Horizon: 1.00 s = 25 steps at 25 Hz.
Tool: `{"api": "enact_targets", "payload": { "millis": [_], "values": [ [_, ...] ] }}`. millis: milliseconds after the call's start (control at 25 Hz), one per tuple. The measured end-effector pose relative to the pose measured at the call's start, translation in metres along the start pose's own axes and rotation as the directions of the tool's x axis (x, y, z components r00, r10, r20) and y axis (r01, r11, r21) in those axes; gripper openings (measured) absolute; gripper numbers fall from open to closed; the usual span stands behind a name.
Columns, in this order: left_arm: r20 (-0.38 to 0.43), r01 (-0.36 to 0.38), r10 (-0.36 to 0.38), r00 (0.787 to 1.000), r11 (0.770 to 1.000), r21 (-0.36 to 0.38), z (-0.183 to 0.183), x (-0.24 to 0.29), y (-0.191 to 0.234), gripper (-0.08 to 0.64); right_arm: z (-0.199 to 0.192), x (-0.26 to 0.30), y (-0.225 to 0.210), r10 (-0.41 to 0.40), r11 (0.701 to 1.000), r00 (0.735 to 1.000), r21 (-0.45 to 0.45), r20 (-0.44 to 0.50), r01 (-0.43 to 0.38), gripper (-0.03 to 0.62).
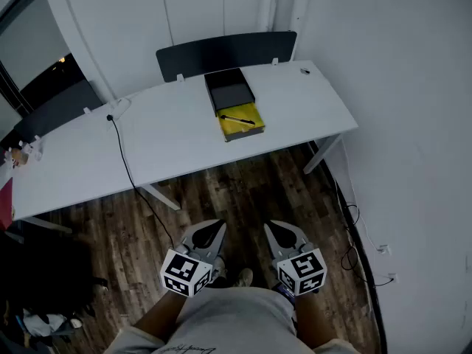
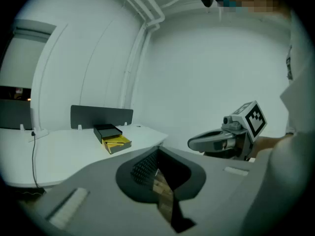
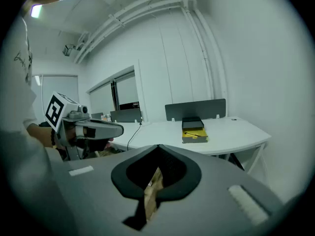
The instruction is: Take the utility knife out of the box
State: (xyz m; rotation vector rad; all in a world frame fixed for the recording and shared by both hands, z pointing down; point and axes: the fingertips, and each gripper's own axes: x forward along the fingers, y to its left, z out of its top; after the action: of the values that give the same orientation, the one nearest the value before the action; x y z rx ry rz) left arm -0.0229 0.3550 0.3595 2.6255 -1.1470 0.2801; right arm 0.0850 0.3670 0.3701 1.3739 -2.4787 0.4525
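While the left gripper (image 1: 218, 226) and the right gripper (image 1: 270, 227) sit side by side at the bottom centre of the head view, over the wooden floor (image 1: 236, 186), the utility knife (image 1: 237, 119) lies well apart from both. It rests in the upper middle, on the yellow half of the open box (image 1: 228, 91). Each gripper's jaws are pressed together on nothing. Counted from the left: one black cable (image 1: 127, 164), one white table (image 1: 169, 135), one box, one knife, two grippers.

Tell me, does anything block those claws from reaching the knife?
Nothing visible does. The knife lies uncovered in the open box on the table; only floor and bare table lie between it and the left claw and right claw.
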Motion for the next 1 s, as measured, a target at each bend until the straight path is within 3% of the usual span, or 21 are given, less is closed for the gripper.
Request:
{"api": "enact_targets", "payload": {
  "millis": [400, 1000],
  "values": [
    [0.009, 0.004, -0.003, 1.000, 1.000, -0.010, 0.005, -0.004, 0.016, 0.002, 0.007, 0.014, 0.013, 0.002, 1.000, 1.000, -0.011, -0.004, -0.002, 0.014],
    [0.021, 0.069, -0.069, 0.997, 0.998, 0.003, 0.018, -0.003, 0.059, 0.002, 0.034, 0.059, 0.030, -0.013, 0.999, 1.000, -0.029, 0.008, 0.013, 0.014]
  ]
}}
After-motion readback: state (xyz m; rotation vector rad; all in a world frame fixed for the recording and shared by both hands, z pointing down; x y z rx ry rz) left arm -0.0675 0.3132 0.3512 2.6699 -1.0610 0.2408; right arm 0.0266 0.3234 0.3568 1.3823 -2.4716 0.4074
